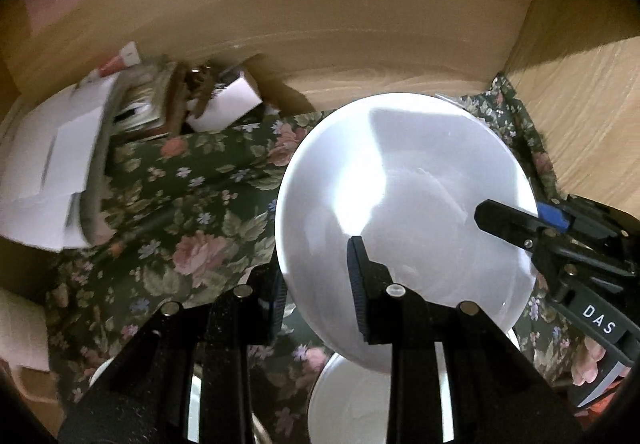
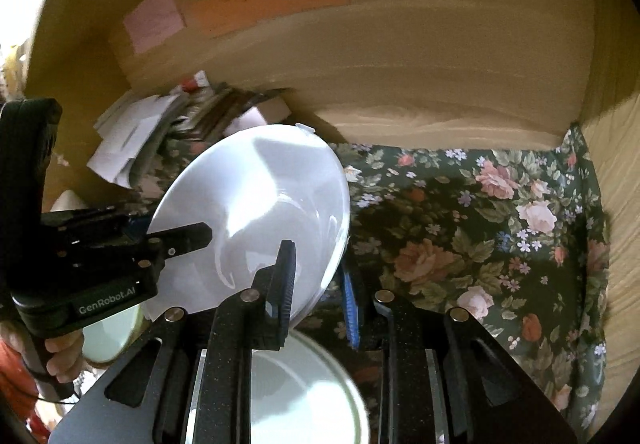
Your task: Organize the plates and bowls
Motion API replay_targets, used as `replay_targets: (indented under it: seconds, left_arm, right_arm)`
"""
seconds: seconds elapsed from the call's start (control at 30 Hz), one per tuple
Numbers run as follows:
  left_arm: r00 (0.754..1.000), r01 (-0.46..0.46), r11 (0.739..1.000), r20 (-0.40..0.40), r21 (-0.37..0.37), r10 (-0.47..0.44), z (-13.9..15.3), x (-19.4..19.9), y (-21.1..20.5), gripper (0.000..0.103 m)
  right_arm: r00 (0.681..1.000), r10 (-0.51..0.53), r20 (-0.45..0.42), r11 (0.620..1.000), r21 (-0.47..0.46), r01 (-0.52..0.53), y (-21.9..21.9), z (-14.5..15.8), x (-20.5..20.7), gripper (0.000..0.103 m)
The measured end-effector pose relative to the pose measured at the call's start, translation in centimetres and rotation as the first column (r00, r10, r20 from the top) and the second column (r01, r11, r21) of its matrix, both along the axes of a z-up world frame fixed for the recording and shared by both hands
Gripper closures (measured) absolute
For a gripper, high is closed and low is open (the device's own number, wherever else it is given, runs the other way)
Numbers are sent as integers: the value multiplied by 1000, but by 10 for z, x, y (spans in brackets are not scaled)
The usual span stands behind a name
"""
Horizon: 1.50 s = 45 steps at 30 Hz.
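A white bowl hangs tilted above the floral cloth, held by both grippers at opposite rims. My left gripper is shut on its near rim in the left wrist view, where my right gripper comes in from the right, clamped on the far rim. In the right wrist view my right gripper pinches the rim, one finger inside the bowl and one outside, and my left gripper grips the left rim. Another white dish lies below, and a pale green plate sits beside it.
A dark floral cloth covers the surface inside a wooden enclosure with a back wall and a right wall. Papers and books pile up at the back left. A hand holds the left gripper's handle.
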<state>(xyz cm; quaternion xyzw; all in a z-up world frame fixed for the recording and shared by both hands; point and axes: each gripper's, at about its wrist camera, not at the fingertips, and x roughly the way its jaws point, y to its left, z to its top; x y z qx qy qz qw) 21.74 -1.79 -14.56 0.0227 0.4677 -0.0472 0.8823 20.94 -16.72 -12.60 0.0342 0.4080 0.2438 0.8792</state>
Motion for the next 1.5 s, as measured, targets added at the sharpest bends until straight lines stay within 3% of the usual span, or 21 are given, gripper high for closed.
replay_targets:
  seconds: [0.33, 0.73, 1.5]
  left_arm:
    - [997, -51, 999, 59, -12, 51, 21, -48, 32, 74]
    - [987, -140, 990, 77, -21, 141, 24, -105, 79, 74]
    - [958, -284, 957, 20, -54, 286, 1, -161, 150, 74]
  right_arm:
    - [998, 58, 38, 998, 16, -58, 29, 16, -34, 83]
    - [987, 152, 44, 988, 34, -154, 76, 18, -63, 83]
    - [959, 282, -18, 959, 38, -281, 149, -13, -94, 83]
